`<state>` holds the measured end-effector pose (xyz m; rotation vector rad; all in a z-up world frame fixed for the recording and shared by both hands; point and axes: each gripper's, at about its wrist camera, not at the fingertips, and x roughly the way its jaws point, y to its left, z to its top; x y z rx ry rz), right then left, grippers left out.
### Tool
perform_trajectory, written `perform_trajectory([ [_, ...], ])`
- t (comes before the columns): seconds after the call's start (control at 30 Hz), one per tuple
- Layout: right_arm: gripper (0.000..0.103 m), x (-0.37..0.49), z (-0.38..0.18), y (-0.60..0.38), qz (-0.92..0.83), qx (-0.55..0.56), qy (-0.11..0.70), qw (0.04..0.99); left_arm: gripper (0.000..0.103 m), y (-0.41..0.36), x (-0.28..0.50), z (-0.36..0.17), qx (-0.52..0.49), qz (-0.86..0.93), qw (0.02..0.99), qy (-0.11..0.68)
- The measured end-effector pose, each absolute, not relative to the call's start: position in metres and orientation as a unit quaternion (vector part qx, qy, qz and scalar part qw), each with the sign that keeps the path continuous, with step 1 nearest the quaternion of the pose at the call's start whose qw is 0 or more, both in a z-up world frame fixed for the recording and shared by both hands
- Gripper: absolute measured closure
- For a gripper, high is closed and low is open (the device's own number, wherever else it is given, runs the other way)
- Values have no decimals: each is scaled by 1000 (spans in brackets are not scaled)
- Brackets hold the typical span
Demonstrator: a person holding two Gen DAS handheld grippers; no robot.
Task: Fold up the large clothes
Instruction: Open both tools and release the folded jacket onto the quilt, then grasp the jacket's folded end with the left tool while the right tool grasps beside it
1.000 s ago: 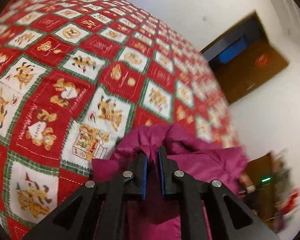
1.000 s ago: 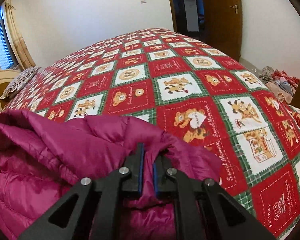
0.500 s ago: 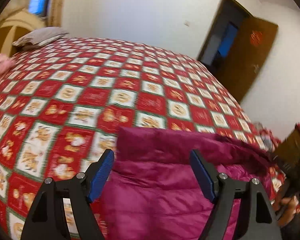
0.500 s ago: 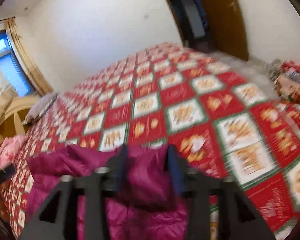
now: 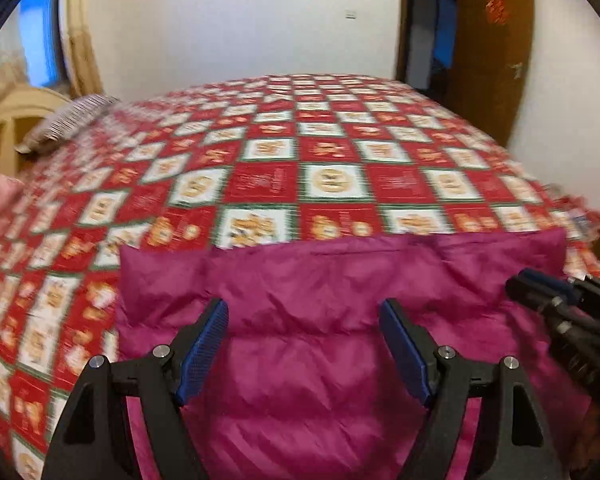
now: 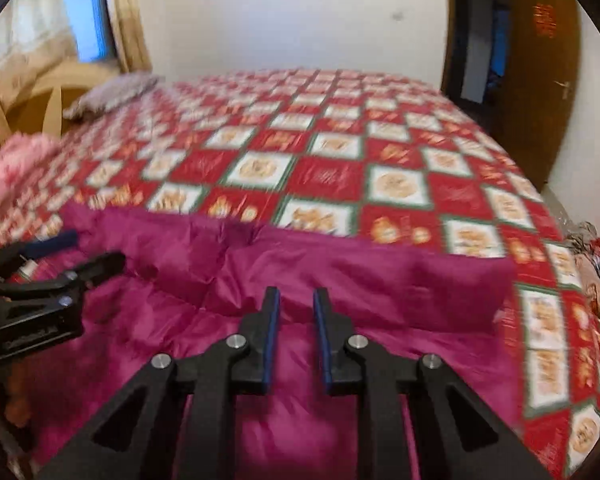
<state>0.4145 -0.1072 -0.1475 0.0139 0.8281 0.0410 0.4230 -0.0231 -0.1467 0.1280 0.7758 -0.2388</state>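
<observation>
A magenta puffer jacket (image 5: 300, 280) lies spread on the bed's red checked quilt (image 5: 332, 180), its far edge straight across. My left gripper (image 5: 302, 308) hovers over the jacket's middle, open wide, the blue pads clear of the fabric. In the right wrist view the jacket (image 6: 380, 276) fills the foreground. My right gripper (image 6: 296, 294) hangs above it with only a narrow gap, its jaws closing and nothing pinched between them. Each gripper shows in the other's view: the right gripper (image 5: 540, 284) at the right edge, the left gripper (image 6: 94, 248) at the left edge.
A striped pillow (image 5: 68, 120) and a cream headboard (image 5: 16, 112) are at the far left. Pink fluffy fabric (image 6: 16, 168) lies on the bed's left side. A brown door (image 5: 492, 48) stands open at the back right. Loose clothes (image 6: 596, 248) lie beyond the bed's right edge.
Both grippers were shut on bunched folds of the jacket and have let go. The jacket now lies flat. The left jaws spread wide; the right jaws opened, then narrowed. Both hands drew back.
</observation>
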Motion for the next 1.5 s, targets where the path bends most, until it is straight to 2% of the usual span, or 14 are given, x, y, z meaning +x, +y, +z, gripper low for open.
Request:
perform_trajectory([
  [0.17,85,430,-188,-103,5,-17,404,914,25,-11,444,-176,71,-75,918,383],
  [0.5,86,433,-190,-108,19,14,402,916,20,10,464,-207,-23,-78,916,394],
  [0.57,93,430,-181,-115,18,18,401,916,20,11,464,-208,-26,-75,915,397],
  [0.7,93,409,-158,-161,-49,29,369,928,20,11,464,-210,-27,-74,915,397],
  [0.9,93,400,-194,-231,-119,96,407,900,20,9,463,-210,-18,-72,915,396],
  [1.2,93,402,-198,-235,-131,101,403,900,20,8,464,-210,-13,-69,914,401],
  [1.37,93,404,-181,-229,-135,63,434,888,20,26,451,-184,-15,-91,904,417],
  [1.5,92,361,-128,-195,-114,38,353,928,20,59,407,-151,-21,-84,922,377],
])
